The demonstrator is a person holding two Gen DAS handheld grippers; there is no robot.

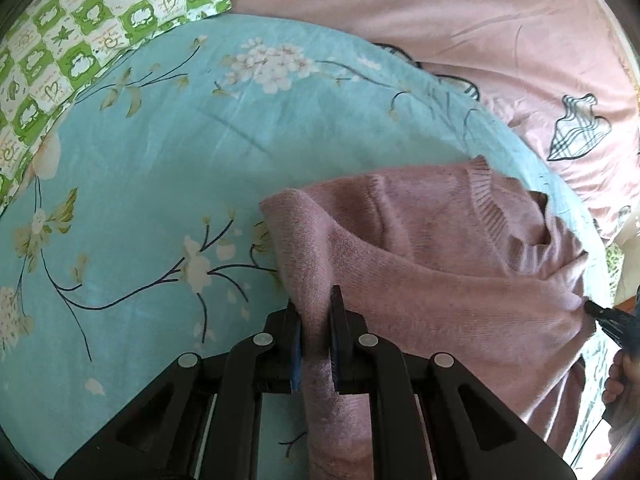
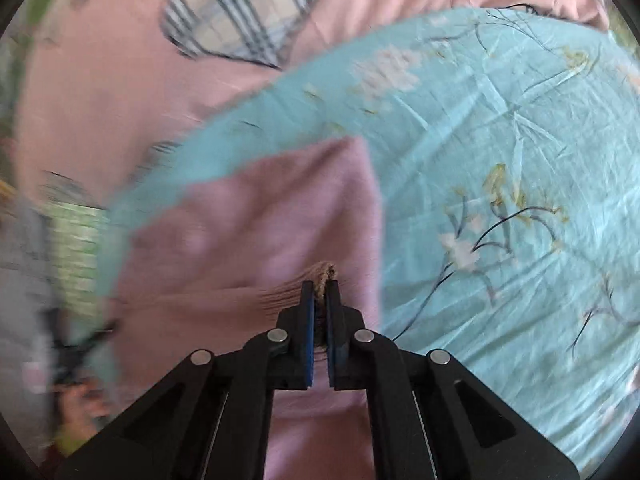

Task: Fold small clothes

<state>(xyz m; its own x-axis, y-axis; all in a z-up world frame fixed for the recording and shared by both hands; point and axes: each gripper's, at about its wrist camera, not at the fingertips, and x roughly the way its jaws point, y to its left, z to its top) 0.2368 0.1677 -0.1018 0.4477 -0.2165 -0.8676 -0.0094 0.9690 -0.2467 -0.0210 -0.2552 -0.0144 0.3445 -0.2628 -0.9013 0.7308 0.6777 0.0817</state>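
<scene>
A small pink knitted sweater lies on a turquoise floral sheet, its ribbed neckline to the right. My left gripper is shut on a fold of the sweater's left edge, which hangs down between the fingers. My right gripper is shut on a bunched bit of the same sweater. Its tip also shows in the left wrist view, pinching the sweater's right side. The right wrist view is blurred by motion.
A green and white patterned cloth lies at the far left. A pink bedcover with shell prints lies beyond the sheet; it also shows in the right wrist view. A hand shows at the right edge.
</scene>
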